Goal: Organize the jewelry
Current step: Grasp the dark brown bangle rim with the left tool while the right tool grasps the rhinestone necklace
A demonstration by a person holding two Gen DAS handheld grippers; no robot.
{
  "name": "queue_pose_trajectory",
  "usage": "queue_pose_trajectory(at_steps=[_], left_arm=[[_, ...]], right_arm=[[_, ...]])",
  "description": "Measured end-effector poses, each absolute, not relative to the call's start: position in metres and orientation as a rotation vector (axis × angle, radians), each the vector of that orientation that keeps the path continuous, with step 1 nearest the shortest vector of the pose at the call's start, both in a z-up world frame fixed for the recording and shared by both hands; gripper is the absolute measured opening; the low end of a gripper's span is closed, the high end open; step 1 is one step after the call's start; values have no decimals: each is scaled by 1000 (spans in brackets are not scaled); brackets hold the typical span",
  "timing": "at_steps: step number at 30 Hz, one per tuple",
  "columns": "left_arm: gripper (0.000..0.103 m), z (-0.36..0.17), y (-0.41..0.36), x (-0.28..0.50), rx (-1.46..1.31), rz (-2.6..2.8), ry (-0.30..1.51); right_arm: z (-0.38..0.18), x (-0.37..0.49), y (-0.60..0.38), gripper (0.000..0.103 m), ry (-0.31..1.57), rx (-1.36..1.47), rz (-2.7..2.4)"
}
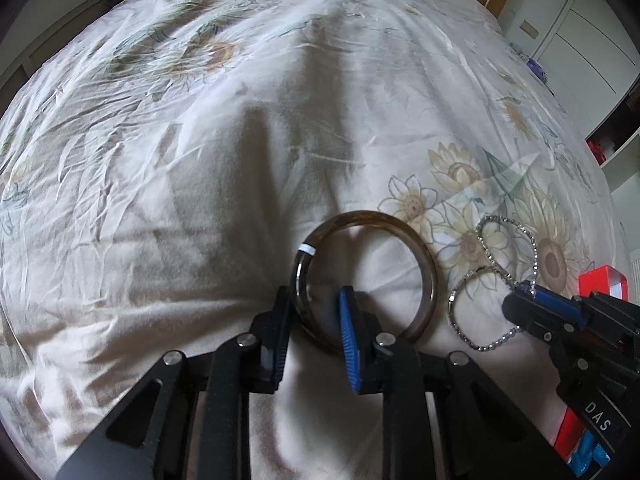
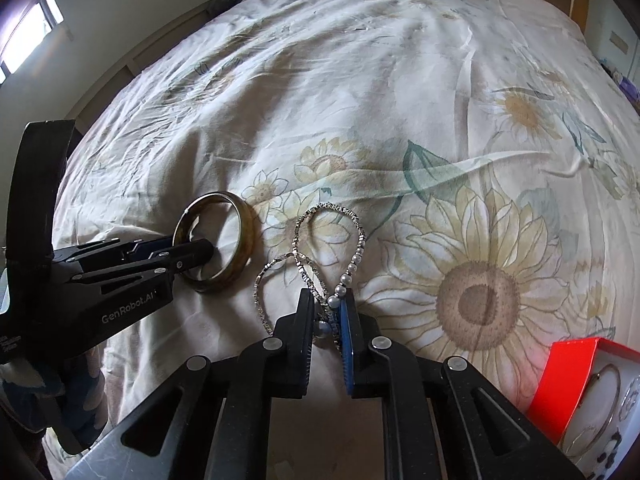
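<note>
Now my left gripper (image 1: 316, 300) pinches the brown bangle's (image 1: 416, 232) near rim on the bed (image 1: 160, 200); my right gripper (image 2: 326, 308) grips the bead chain (image 2: 332, 210), red box (image 2: 568, 376) on its right.

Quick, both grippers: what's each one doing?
Left gripper: shut on the brown stone bangle.
Right gripper: shut on the silver beaded chain.

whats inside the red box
In the red box, a thin ring-shaped bangle lies on a white lining, with dark bits near the edge. The rest is cut off by the frame.
</note>
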State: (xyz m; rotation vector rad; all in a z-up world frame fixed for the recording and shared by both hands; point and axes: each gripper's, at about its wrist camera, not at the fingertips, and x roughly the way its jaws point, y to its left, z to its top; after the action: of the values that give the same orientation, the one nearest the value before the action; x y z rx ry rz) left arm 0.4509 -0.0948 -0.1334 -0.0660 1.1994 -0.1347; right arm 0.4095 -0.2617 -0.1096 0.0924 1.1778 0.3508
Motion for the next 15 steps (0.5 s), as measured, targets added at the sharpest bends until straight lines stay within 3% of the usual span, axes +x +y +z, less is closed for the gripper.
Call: queue_pose_trajectory(at_steps=[15], left_arm=[[11,-127,-92,434,-59,-136,1095]], right_arm=[[-107,383,-269,12,1081,115,373]])
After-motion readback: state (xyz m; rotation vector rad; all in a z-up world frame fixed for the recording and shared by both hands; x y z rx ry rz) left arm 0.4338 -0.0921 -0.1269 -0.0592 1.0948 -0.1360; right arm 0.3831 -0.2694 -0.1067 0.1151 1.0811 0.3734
